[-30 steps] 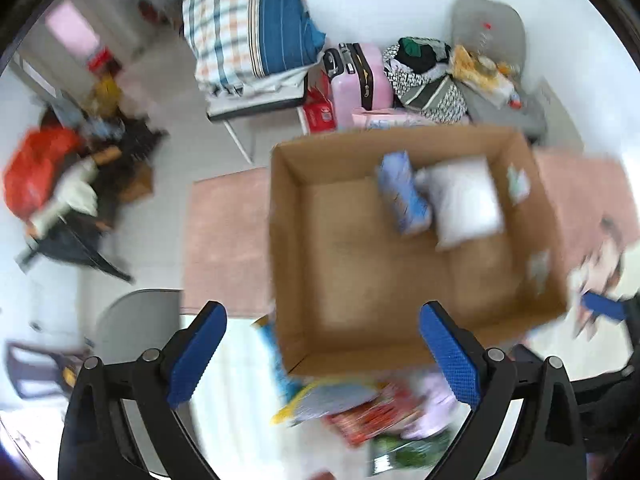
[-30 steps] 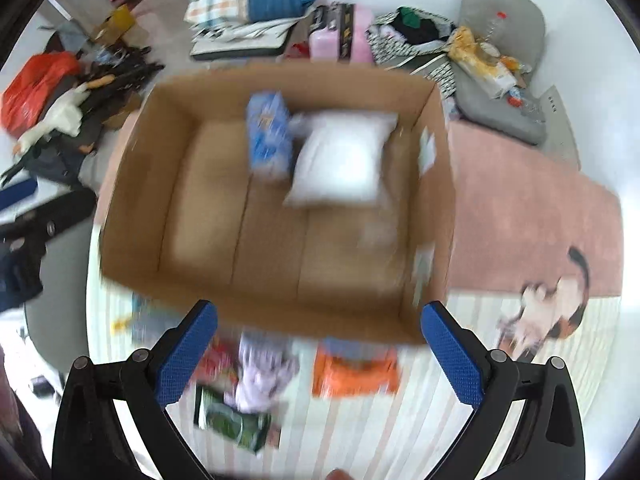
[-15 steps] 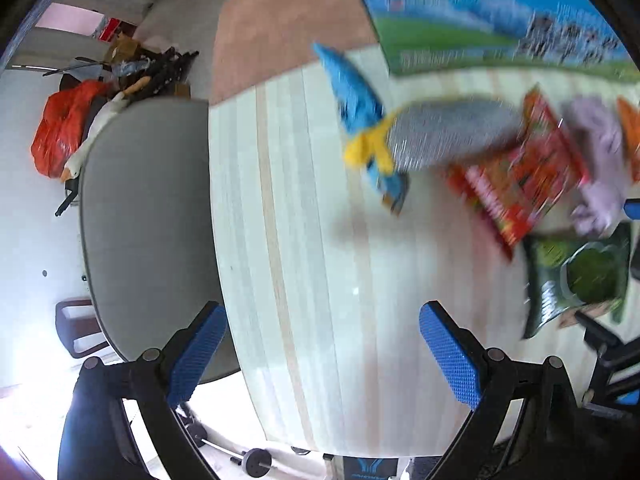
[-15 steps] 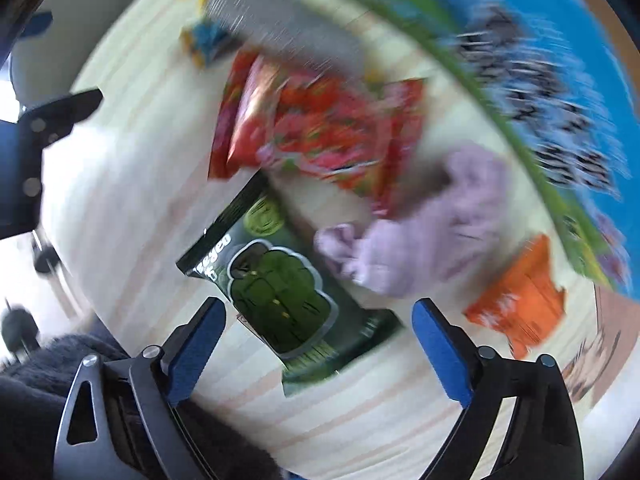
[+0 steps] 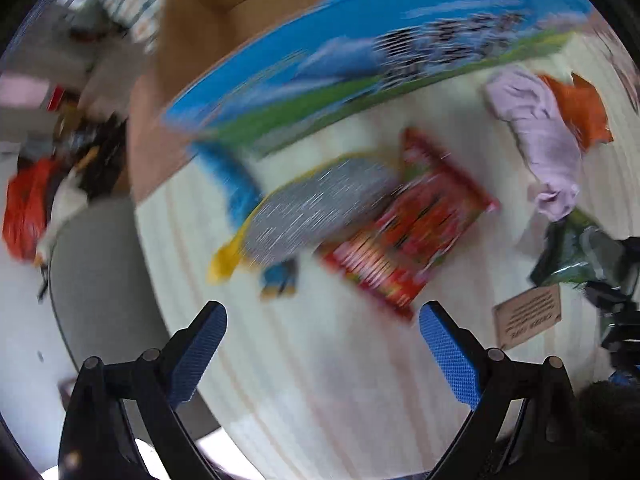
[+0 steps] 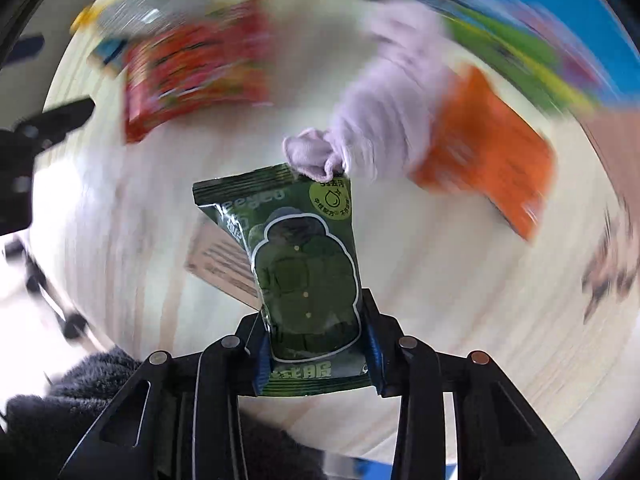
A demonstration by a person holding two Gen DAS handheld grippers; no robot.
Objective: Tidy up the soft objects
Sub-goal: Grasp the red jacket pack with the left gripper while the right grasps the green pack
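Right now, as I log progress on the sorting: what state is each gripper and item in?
right gripper: shut on the green packet.
green packet: held off the table.
left gripper: open, empty, above the table.
lilac cloth: crumpled, lying on the table.
red packet: lying flat, unheld.
orange packet: lying flat beside the cloth.
silver pouch: lying partly over the red packet.
cardboard box: open-topped.

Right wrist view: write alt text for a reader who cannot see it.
The right gripper is shut on a dark green packet, held over a pale striped tabletop. Beyond it, blurred by motion, lie a lilac cloth, an orange packet and a red packet.
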